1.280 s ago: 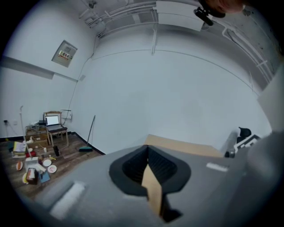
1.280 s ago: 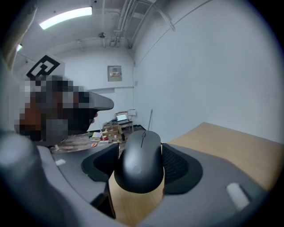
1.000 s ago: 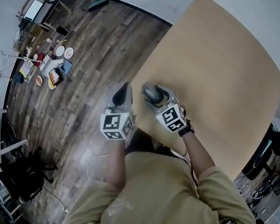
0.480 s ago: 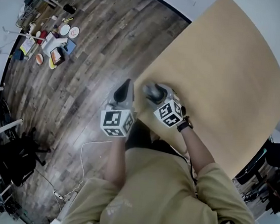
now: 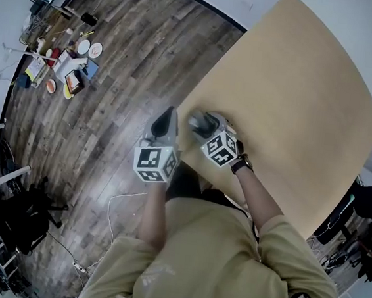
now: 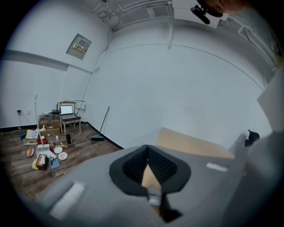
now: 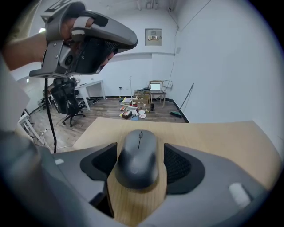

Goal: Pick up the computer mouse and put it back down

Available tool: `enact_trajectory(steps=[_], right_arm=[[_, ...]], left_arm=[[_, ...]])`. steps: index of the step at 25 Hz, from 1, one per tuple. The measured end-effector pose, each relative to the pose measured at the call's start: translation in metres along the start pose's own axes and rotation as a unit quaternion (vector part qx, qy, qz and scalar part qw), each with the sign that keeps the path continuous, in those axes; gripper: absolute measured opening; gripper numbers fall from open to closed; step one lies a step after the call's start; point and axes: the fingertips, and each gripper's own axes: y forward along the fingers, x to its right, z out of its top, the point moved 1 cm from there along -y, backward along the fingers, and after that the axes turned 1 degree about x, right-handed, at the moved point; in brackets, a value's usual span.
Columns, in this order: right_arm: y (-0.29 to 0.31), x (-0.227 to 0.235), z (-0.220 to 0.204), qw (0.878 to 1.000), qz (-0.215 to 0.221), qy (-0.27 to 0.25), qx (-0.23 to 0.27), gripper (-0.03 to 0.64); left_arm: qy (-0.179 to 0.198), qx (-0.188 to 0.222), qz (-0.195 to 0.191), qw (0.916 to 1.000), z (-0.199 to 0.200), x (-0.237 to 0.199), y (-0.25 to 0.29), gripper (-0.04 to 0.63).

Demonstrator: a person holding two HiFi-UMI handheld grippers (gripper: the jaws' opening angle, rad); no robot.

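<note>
Left: your left gripper (image 5: 166, 115), a grey two-jaw claw with a marker cube, hangs over the dark plank floor (image 5: 104, 110) beside the table edge, jaws drawn together on nothing, about where it was a second ago. Centre: the dark grey rounded computer mouse (image 7: 138, 157) lies flat on the light wooden table (image 7: 213, 133). Your right gripper (image 7: 140, 148) has sunk lower around it since then. Its jaws are opening, with wood showing beside the right pad.
</note>
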Motion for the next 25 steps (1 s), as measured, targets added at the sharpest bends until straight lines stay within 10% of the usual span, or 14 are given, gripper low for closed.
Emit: enact_trajectory(steps=[13, 25], right_arm=[[-0.152, 0.037, 0.012, 0.973, -0.167, 0.114, 0.109, 0.237], [-0.380, 0.052, -0.050, 0.868, -0.386, 0.224, 0.216, 0.129]], left_arm=[[0.057, 0.017, -0.105, 0.9927, 0.035, 0.098, 0.002, 0.002], [0.118, 0.016, -0.252, 0.9604, 0.027, 0.287, -0.009, 0.002]])
